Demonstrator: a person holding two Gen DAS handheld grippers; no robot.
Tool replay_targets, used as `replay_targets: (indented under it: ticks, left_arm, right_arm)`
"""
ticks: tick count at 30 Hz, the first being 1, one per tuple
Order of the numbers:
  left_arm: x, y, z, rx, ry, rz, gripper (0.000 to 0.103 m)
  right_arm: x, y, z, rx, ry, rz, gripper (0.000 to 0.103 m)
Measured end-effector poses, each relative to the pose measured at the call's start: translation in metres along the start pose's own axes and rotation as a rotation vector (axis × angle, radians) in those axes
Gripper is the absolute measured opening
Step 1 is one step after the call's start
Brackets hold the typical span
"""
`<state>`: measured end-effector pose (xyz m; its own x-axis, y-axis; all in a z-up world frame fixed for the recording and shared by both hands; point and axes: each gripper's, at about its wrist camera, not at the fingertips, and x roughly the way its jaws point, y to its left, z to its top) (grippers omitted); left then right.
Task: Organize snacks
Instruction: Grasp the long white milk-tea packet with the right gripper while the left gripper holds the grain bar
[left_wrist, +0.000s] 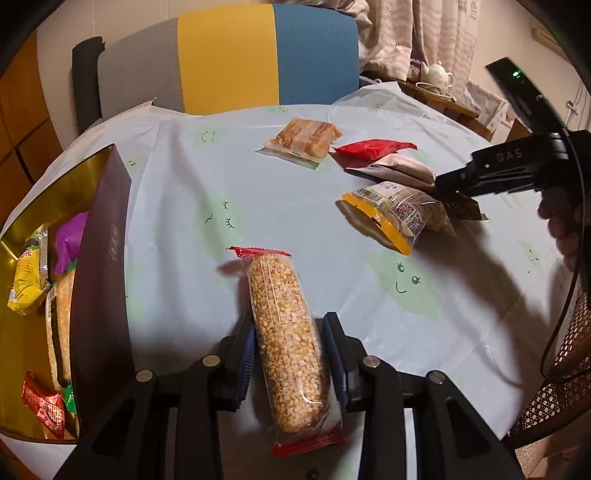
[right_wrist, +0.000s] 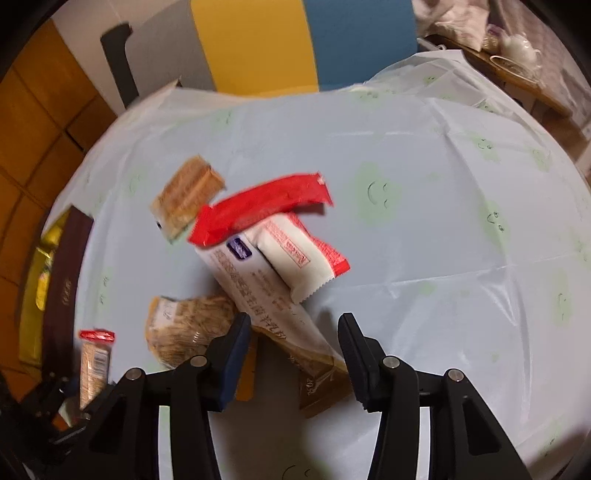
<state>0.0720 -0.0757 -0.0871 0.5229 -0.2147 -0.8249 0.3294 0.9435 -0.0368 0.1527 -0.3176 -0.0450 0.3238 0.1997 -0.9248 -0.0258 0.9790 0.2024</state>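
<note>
- Left gripper (left_wrist: 290, 354): clamped on a grain bar (left_wrist: 284, 339), blue pads pressed on both long sides of its clear wrapper; red crimped ends stick out ahead of and behind the jaws. Held above the pale tablecloth (left_wrist: 295, 192), near the left edge of the tabletop.
- Grain bar print: faint white lines on the wrapper, unreadable.
- Gift box (left_wrist: 103, 236): dark wall, gold lining, at the left edge of the tabletop, just beside the held bar. Inside: a yellow packet (left_wrist: 26, 277), a purple packet (left_wrist: 68, 240), a red packet (left_wrist: 42, 406), a long tan bar; writing too small to read.
- Right gripper (right_wrist: 293, 354): jaws apart, set astride the near end of a long white-and-tan packet (right_wrist: 273, 310); pads not touching it. Lettering "DAS" on the gripper body in the left wrist view.
- White-and-tan packet: dark script along its length, blurred; purple badge at the far end.
- Red packet (right_wrist: 258, 210) and white packet with red trim (right_wrist: 299, 262): stacked over the far end of the long packet, near the middle of the tabletop.
- Wafer packet (left_wrist: 301, 142): toward the far edge.
- Yellow-rimmed clear bag (left_wrist: 391, 218): barcode and QR codes visible, beside the right gripper.
</note>
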Motion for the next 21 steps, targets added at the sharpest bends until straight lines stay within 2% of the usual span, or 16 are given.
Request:
replay_targets:
  ticks: [1,2,4,7,8,10,13,21]
  left_arm:
    - [0.0,0.0,-0.001,-0.002,-0.003,-0.004,0.036]
    - [0.0,0.001,-0.001,-0.003,-0.005,-0.008,0.036]
    - [-0.001,0.002,-0.002,-0.005,-0.008,-0.016,0.036]
    - [0.0,0.004,-0.002,-0.017,-0.014,-0.031,0.036]
    - [-0.001,0.004,-0.002,-0.013,-0.015,-0.032,0.036]
    - [-0.001,0.005,-0.003,-0.015,-0.019,-0.037,0.036]
    - [-0.002,0.006,-0.005,-0.025,-0.03,-0.045,0.036]
    - [-0.002,0.005,-0.007,-0.016,-0.046,-0.04,0.036]
  right_arm:
    - [0.002,0.001,-0.001,-0.005,0.002,-0.001,0.064]
    - [0.006,0.004,-0.002,-0.018,0.0,-0.023,0.068]
    - [0.013,0.006,-0.004,-0.034,0.013,-0.048,0.067]
    - [0.019,0.011,-0.01,-0.062,0.031,-0.104,0.049]
    - [0.017,0.012,-0.013,-0.062,0.04,-0.1,0.039]
    - [0.012,0.013,-0.02,-0.061,0.063,-0.124,0.03]
    - [0.003,0.018,-0.043,-0.047,0.116,-0.184,0.029]
    - [-0.017,0.042,-0.102,-0.074,0.153,-0.171,0.03]
